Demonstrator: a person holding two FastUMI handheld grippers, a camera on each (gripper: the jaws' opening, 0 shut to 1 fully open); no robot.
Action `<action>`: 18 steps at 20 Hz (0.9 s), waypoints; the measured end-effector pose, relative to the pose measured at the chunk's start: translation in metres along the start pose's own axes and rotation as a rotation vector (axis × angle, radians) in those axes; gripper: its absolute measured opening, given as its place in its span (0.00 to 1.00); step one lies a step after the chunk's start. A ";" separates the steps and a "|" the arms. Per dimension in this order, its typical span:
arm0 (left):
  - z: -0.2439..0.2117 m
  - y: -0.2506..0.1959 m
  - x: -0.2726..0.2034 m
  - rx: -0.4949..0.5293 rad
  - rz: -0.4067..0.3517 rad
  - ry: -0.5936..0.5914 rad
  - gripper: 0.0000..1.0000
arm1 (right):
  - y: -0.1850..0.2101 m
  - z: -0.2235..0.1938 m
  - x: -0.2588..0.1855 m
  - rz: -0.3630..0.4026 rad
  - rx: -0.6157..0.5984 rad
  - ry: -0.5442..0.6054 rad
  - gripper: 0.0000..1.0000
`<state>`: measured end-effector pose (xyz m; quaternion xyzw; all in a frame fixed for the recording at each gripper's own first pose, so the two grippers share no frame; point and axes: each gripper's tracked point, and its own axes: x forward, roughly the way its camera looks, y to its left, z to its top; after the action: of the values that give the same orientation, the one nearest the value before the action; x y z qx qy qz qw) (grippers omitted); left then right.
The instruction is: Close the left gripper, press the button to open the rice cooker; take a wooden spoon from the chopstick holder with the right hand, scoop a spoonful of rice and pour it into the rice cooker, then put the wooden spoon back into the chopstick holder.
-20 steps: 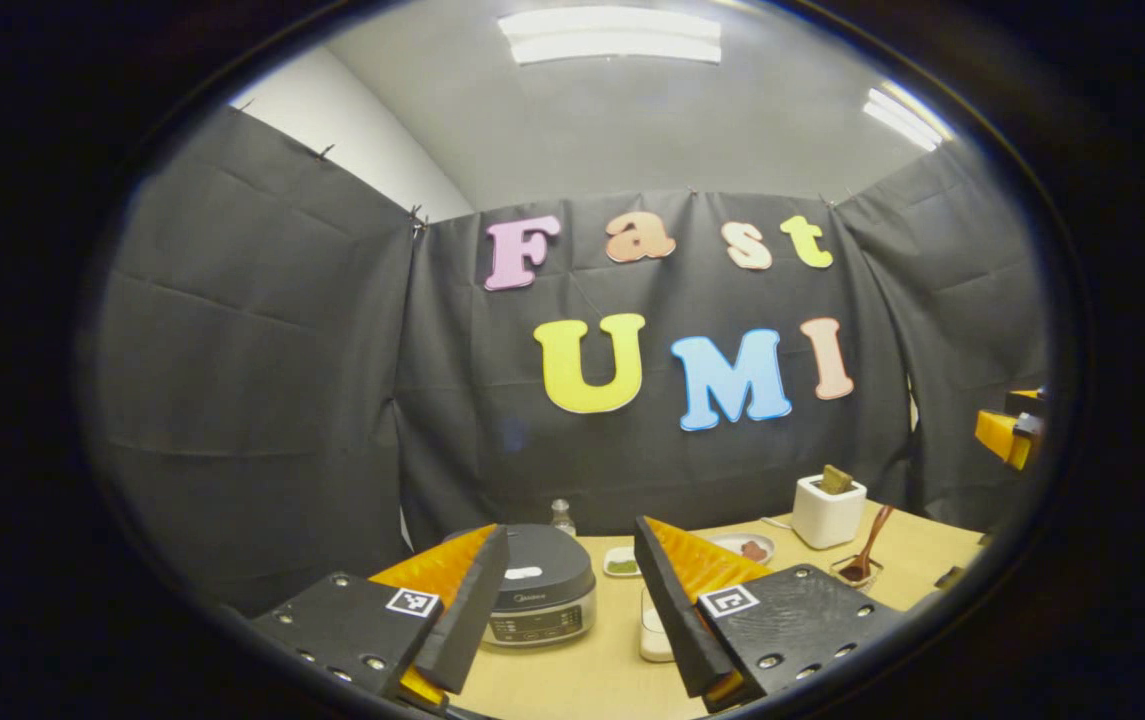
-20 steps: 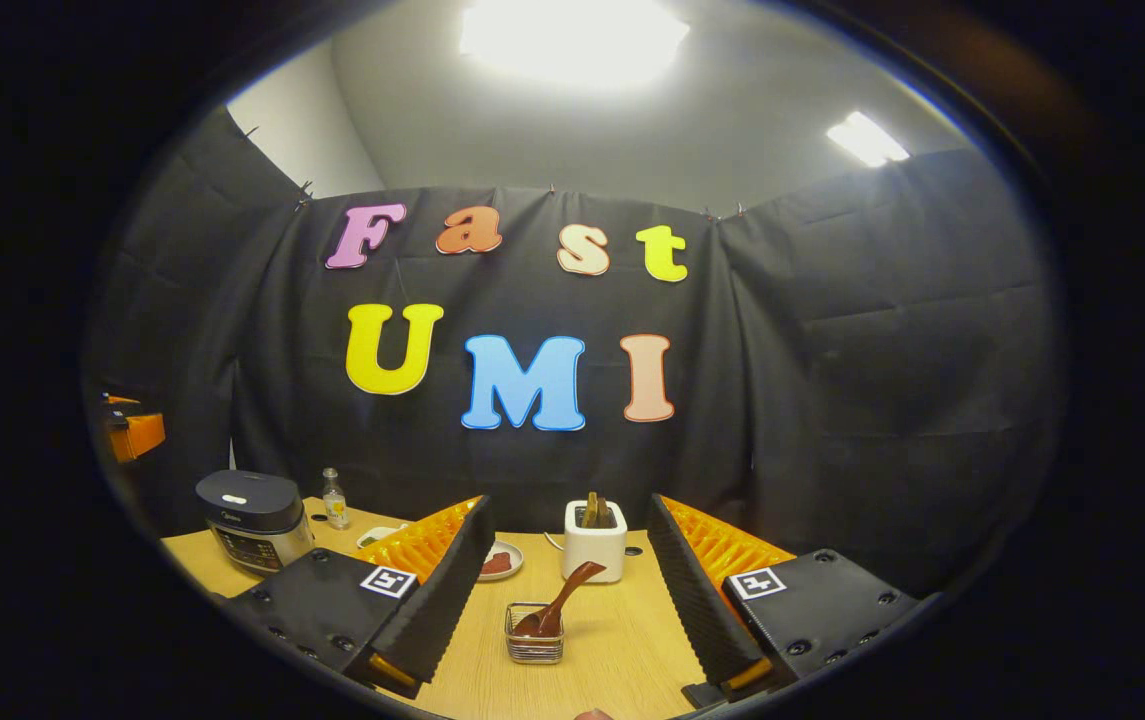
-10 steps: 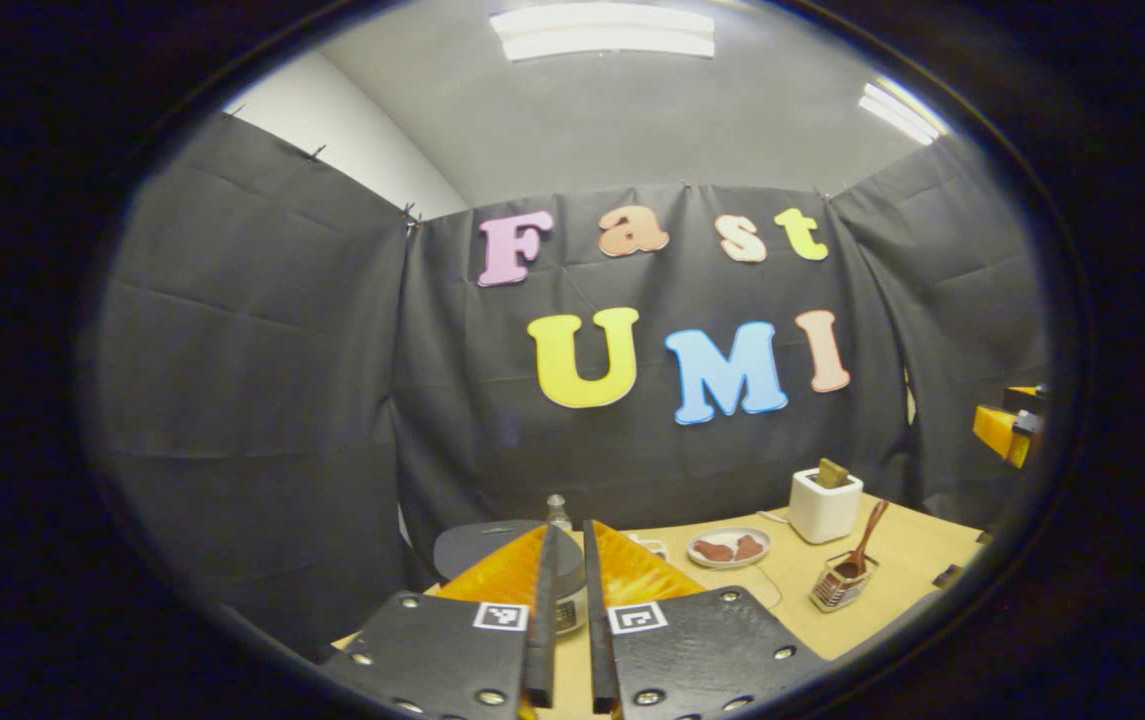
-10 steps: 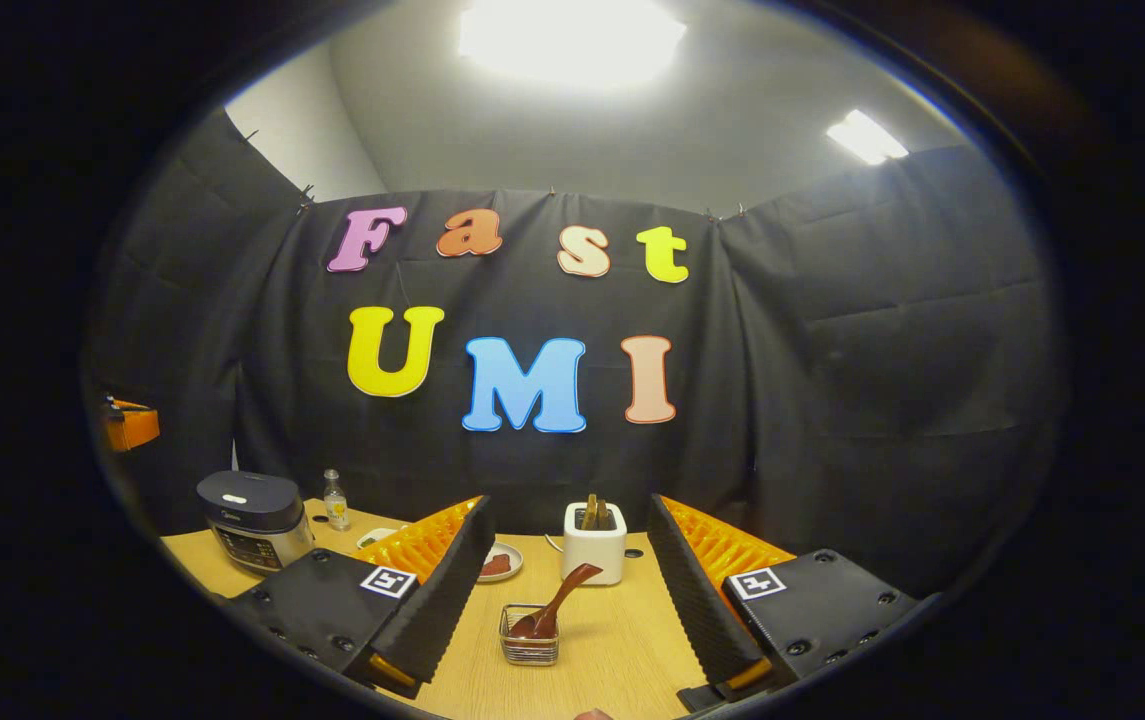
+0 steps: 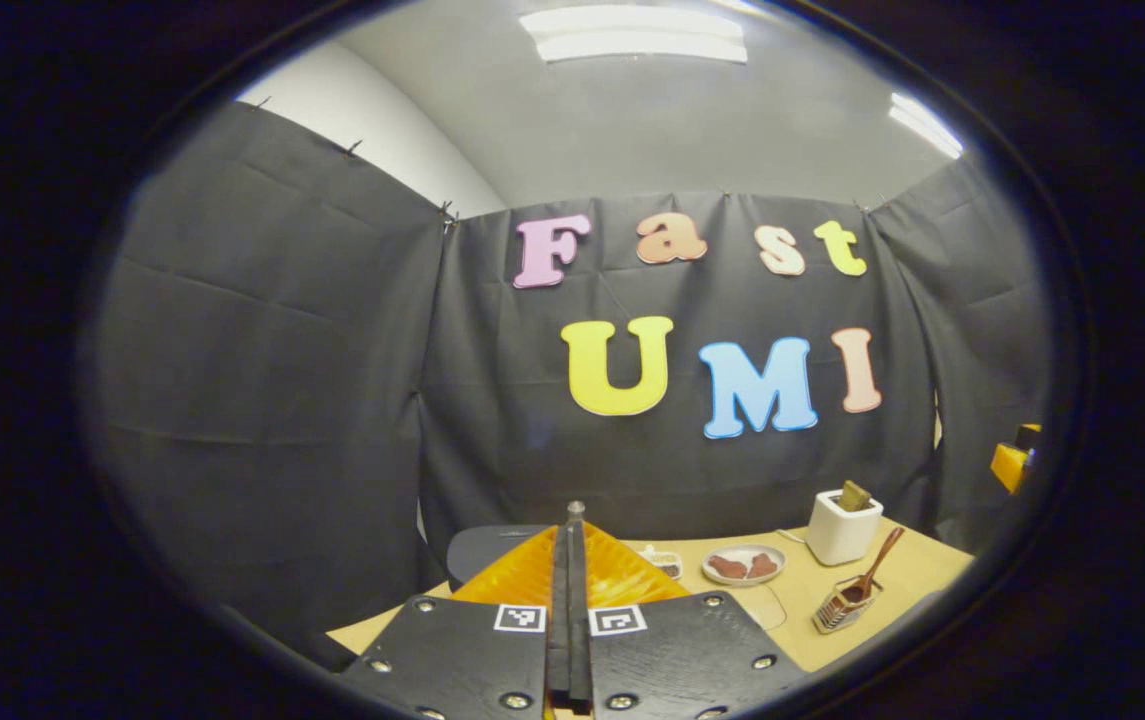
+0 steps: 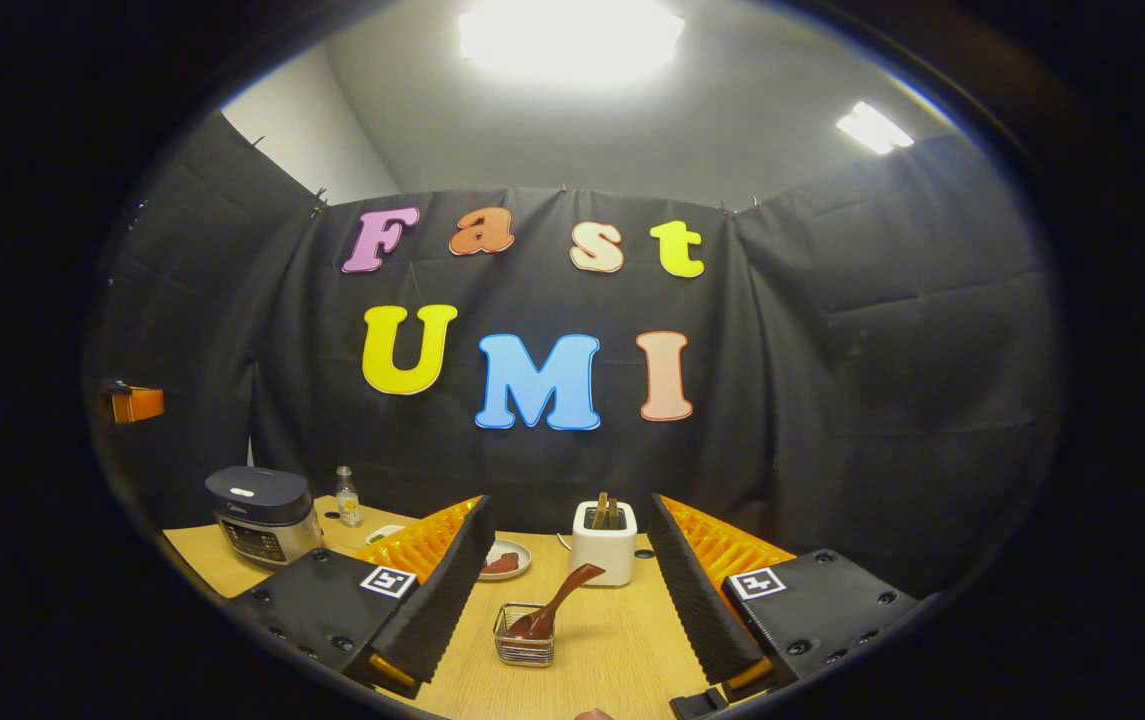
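Left gripper [image 5: 569, 560]: its jaws are pressing flat against each other along their whole length, with nothing between them. In the left gripper view it is hanging above the near left part of the bench [image 5: 897, 580], pointing toward the back wall. The rice cooker [image 5: 487, 550] is sitting directly behind the closed jaws, which are hiding most of it; part of its dark lid is showing to the left of them. Whether the jaws are touching the cooker cannot be told.

Right gripper [image 6: 572, 585]: its jaws are standing wide apart and are holding nothing. In the right gripper view it is hovering over the near edge of the bench [image 6: 632, 640].

Task items: in the right gripper view the rice cooker [image 6: 262, 512] is standing at the far left of the bench with its lid down. The chopstick holder [image 6: 524, 636], a small wire basket, is sitting between the 2 open jaws, apart from both. The wooden spoon [image 6: 557, 604] is resting in it, bowl down, handle leaning up to the right.

Other items: a white square container [image 6: 603, 543] with brown sticks is standing behind the basket. A small plate [image 6: 502, 562] with reddish pieces is lying to its left. A small clear bottle [image 6: 346, 497] is standing beside the cooker.
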<state>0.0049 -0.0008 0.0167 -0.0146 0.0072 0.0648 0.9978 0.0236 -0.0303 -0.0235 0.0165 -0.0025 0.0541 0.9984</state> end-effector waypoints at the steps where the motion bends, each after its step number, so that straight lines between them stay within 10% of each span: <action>1: 0.001 0.004 0.005 -0.001 -0.003 0.003 0.01 | -0.001 -0.002 0.001 0.000 -0.002 0.004 0.98; 18: -0.088 0.046 0.166 -0.058 -0.105 0.165 0.01 | 0.026 -0.004 0.038 -0.147 -0.037 0.020 0.98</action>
<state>0.1622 0.0634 -0.0754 -0.0493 0.0865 0.0114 0.9950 0.0589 0.0000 -0.0259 -0.0023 0.0075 -0.0193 0.9998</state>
